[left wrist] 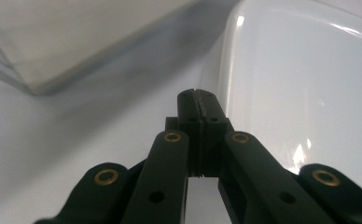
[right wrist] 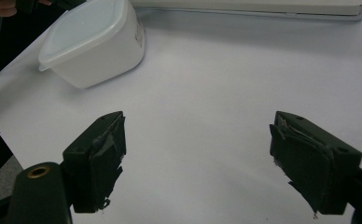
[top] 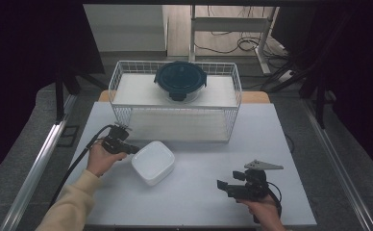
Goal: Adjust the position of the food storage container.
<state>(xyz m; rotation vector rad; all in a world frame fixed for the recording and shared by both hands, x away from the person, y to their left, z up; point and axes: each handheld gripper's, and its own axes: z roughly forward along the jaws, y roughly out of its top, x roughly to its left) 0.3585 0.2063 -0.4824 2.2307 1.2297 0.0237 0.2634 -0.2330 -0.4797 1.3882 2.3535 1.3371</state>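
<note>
White lidded plastic container (top: pixel 153 162) sits on the tabletop (top: pixel 213 192), left of centre, just in front of the wire basket (top: pixel 175 120). It looks tilted in the right gripper view, near edge lifted, though I can't tell what props it.

Left gripper (top: pixel 132 150): jaws clenched together, nothing between them, tips at the container's left rim; touching or just beside, can't tell. Right gripper (top: pixel 221 185): jaws spread wide, empty, resting well apart from the container on the right side of the tabletop.

Handling, my read:
- Thin-walled plastic, probably light; will skate on the smooth tabletop if nudged with shut jaws.
- Lid (left wrist: pixel 305 84) is glossy and slick, so a top pinch looks poor.
- Walls taper and corners are rounded, so a side squeeze could ride upward. Some flex likely; not fragile.
- Best hold: jaws across the rim lip at a straight side, or across a corner under the lid overhang.

Room:
- Open tabletop in front of and to the right of the container, plenty of space for the right gripper to approach.
- Basket wall is near behind it; avoid pushing that way.
- Round dark-lidded container (top: pixel 180 81) sits on the basket's upper level, out of the way.
- Left tabletop edge is near the left hand (top: pixel 100 161); watch the cable (top: pixel 74 166).
</note>
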